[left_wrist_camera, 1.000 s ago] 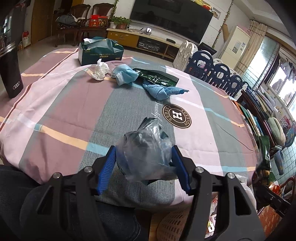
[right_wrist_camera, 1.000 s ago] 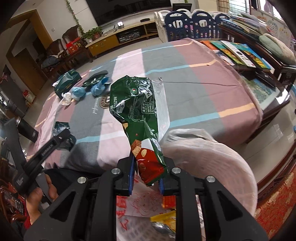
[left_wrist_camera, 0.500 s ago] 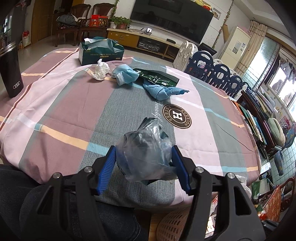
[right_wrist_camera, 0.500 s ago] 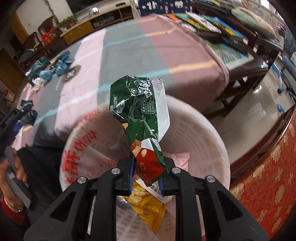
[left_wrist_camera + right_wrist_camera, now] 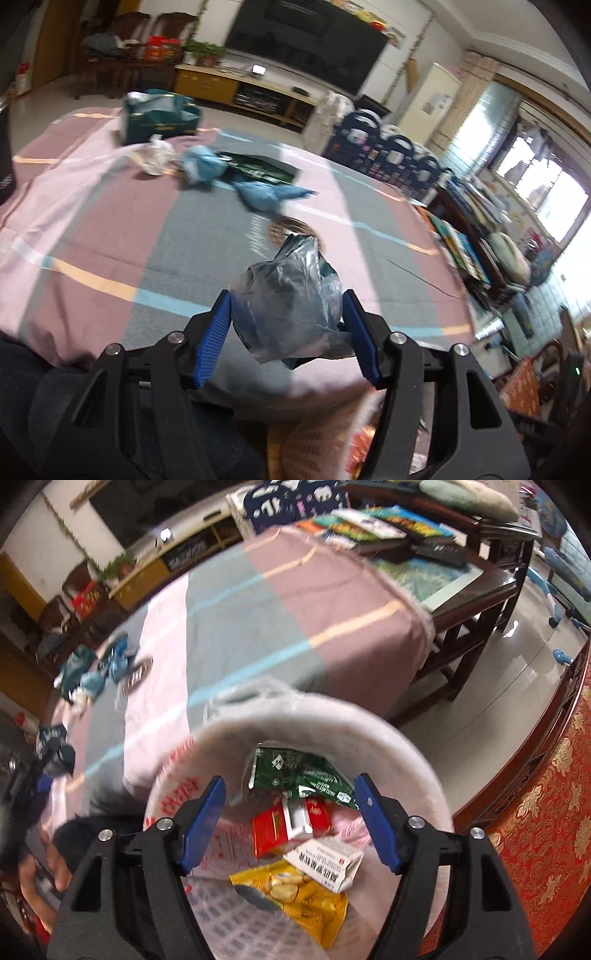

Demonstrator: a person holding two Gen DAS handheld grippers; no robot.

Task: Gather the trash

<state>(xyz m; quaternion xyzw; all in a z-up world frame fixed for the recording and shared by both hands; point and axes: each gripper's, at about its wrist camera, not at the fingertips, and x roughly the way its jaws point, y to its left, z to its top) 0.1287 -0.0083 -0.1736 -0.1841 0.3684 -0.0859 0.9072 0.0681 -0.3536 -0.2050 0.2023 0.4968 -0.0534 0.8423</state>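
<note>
My left gripper (image 5: 288,339) is shut on a crumpled clear plastic bag (image 5: 288,306) and holds it above the near edge of the striped tablecloth (image 5: 110,229). My right gripper (image 5: 291,823) is open and empty, right above a white trash basket (image 5: 417,760). A green snack wrapper (image 5: 299,775) lies inside the basket on a red box (image 5: 273,830), a white carton (image 5: 325,860) and a yellow bag (image 5: 295,890). More trash lies on the far side of the table: a white tissue wad (image 5: 157,160), blue wads (image 5: 203,168) and a dark green wrapper (image 5: 258,170).
A green tissue box (image 5: 159,116) stands at the table's far left. A low wooden table with books (image 5: 424,546) stands to the right of the basket. The basket also shows under the left gripper (image 5: 325,435). A red patterned cloth (image 5: 546,830) is at the far right.
My right gripper has opened and the green snack wrapper has dropped into the basket. My left gripper has shifted right toward the basket, still holding the plastic bag.
</note>
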